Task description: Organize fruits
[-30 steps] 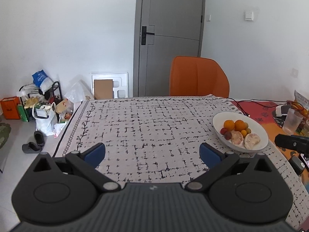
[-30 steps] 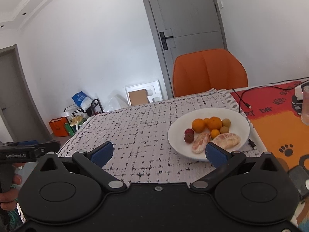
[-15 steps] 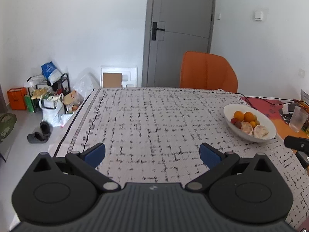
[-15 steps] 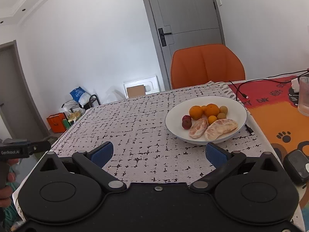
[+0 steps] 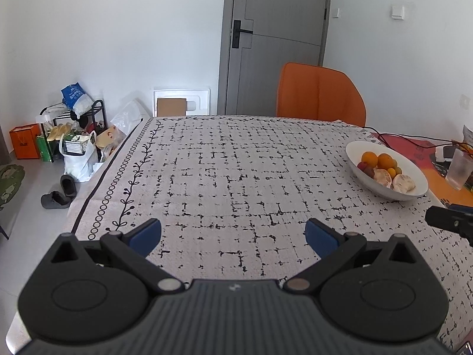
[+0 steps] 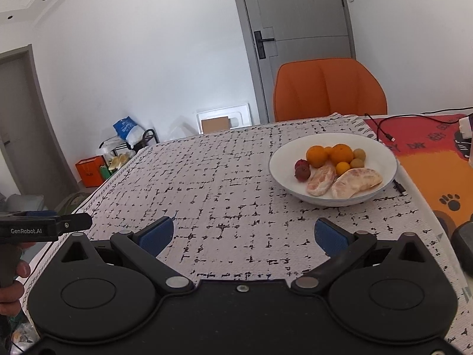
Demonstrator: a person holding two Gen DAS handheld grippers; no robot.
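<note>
Since a second ago both views have pulled back, so I see more cloth before the white bowl (image 6: 381, 153). All the fruits (image 6: 331, 162) lie together in it, at my right gripper's (image 6: 245, 233) one o'clock. Both it and the left gripper (image 5: 233, 233) gape wide, holding nothing. Gathered fruit fits a finished sort or one pending. The tablecloth (image 5: 221, 171) lies bare toward ten o'clock.

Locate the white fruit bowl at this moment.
In the right wrist view the white bowl sits right of centre on the patterned tablecloth, just before the orange chair and beside the orange mat.
</note>
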